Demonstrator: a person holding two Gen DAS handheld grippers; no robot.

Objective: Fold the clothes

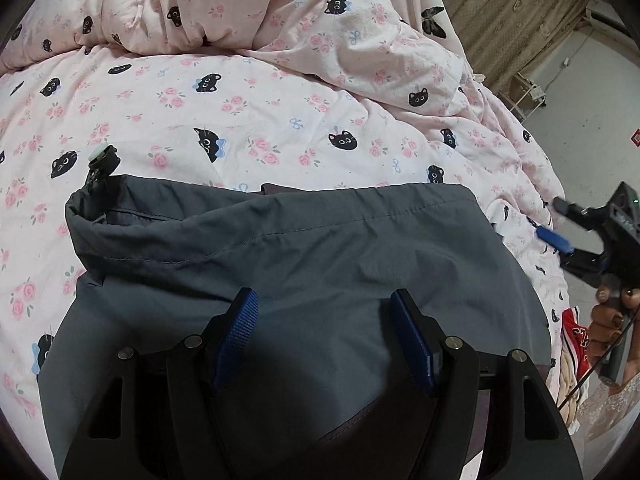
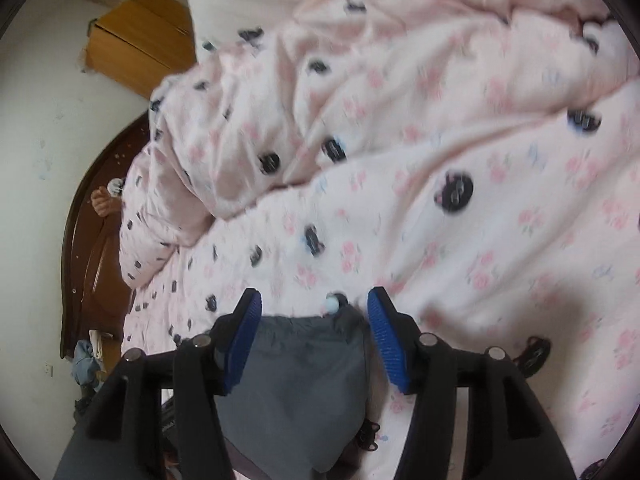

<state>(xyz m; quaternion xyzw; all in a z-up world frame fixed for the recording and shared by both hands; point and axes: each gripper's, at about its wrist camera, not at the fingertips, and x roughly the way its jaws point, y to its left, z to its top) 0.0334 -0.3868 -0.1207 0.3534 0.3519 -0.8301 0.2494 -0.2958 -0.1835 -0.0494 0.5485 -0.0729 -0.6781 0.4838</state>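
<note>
A grey garment [image 1: 304, 256] lies folded on the pink cat-print bedsheet [image 1: 168, 104]; a drawstring toggle with a pale tip [image 1: 102, 158] sticks out at its far left corner. My left gripper [image 1: 324, 304] is open and empty just above the garment's near part. My right gripper [image 2: 314, 304] is open and empty over a corner of the same grey garment [image 2: 296, 376], with the toggle [image 2: 334, 304] between its fingertips. The right gripper also shows in the left wrist view [image 1: 560, 224] beyond the garment's right edge. The right wrist view is blurred.
A bunched pink duvet [image 1: 280, 12] is piled at the back of the bed. A red and white garment [image 1: 574, 336] lies at the bed's right edge. A dark wooden bed frame [image 2: 80, 240] and an orange-brown cabinet [image 2: 136, 40] stand beside the bed.
</note>
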